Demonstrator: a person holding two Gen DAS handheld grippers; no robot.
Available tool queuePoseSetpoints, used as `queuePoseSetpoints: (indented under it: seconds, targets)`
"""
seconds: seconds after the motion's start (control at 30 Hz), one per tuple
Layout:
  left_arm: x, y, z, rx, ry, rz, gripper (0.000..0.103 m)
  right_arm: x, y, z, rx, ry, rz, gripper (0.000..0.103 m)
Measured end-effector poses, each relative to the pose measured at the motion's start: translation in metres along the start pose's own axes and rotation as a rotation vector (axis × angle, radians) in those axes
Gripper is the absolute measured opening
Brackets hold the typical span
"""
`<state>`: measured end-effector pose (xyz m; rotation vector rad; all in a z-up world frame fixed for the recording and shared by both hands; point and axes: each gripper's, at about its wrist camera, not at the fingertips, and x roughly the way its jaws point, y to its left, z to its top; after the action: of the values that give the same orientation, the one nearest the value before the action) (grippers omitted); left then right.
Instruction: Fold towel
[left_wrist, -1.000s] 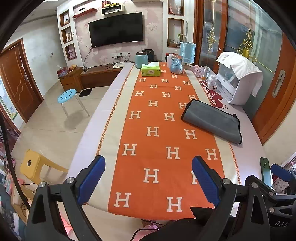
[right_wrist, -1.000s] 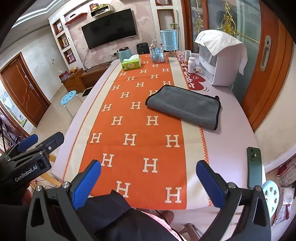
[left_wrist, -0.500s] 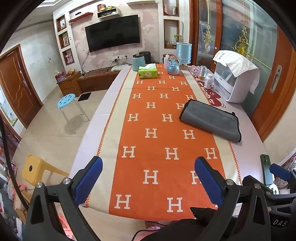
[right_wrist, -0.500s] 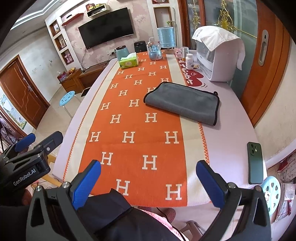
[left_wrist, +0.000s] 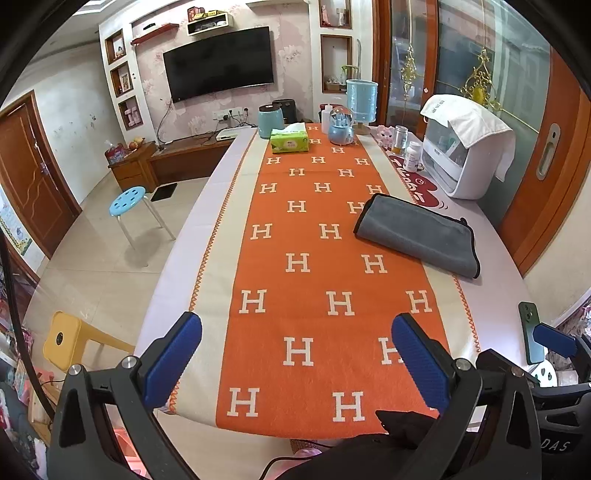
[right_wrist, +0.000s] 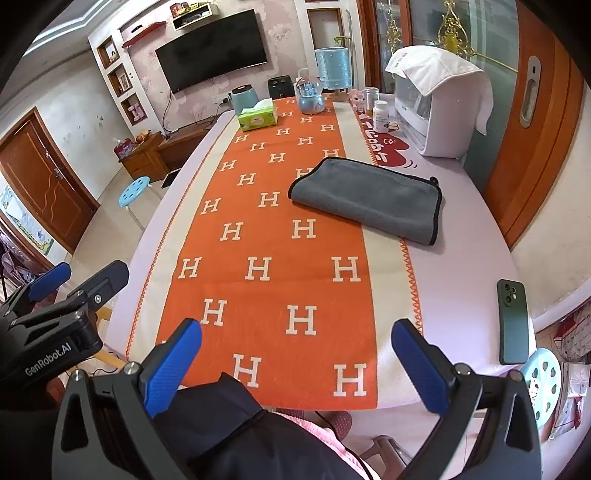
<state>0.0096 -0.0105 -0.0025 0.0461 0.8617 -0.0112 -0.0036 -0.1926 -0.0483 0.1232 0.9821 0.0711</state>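
A grey towel with black trim (left_wrist: 419, 236) lies folded flat on the right side of the table, partly on the orange H-patterned runner (left_wrist: 317, 266); it also shows in the right wrist view (right_wrist: 369, 197). My left gripper (left_wrist: 295, 354) is open and empty, held above the table's near edge, well short of the towel. My right gripper (right_wrist: 295, 358) is open and empty too, over the near edge. The left gripper's body shows at the left of the right wrist view (right_wrist: 55, 314).
A dark green phone (right_wrist: 512, 321) lies at the table's near right edge. A white appliance with a cloth on it (right_wrist: 436, 99), bottles, a green tissue box (right_wrist: 257, 116) and jars stand at the far end. Stools (left_wrist: 131, 197) stand on the floor left.
Both grippers have drawn back and risen a little from the table; the towel looks slightly farther away. Both jaws stay open and the towel has not moved.
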Motion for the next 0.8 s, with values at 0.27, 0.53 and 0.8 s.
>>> queuePoseSetpoints:
  seconds: [0.27, 0.53, 0.8]
  targets:
    - [0.0003, 0.0000, 0.0003, 0.000, 0.000, 0.000, 0.102, 0.0023, 0.0012, 0.0012, 0.003, 0.008, 0.001, 0.103]
    - [-0.0001, 0.0003, 0.0006, 0.001, 0.000, 0.000, 0.102, 0.0023, 0.0008, 0.0013, 0.003, 0.009, 0.002, 0.103]
    - [-0.0002, 0.0000, 0.0009, 0.000, 0.000, 0.001, 0.102, 0.0024, 0.0005, 0.0016, 0.003, 0.011, 0.003, 0.103]
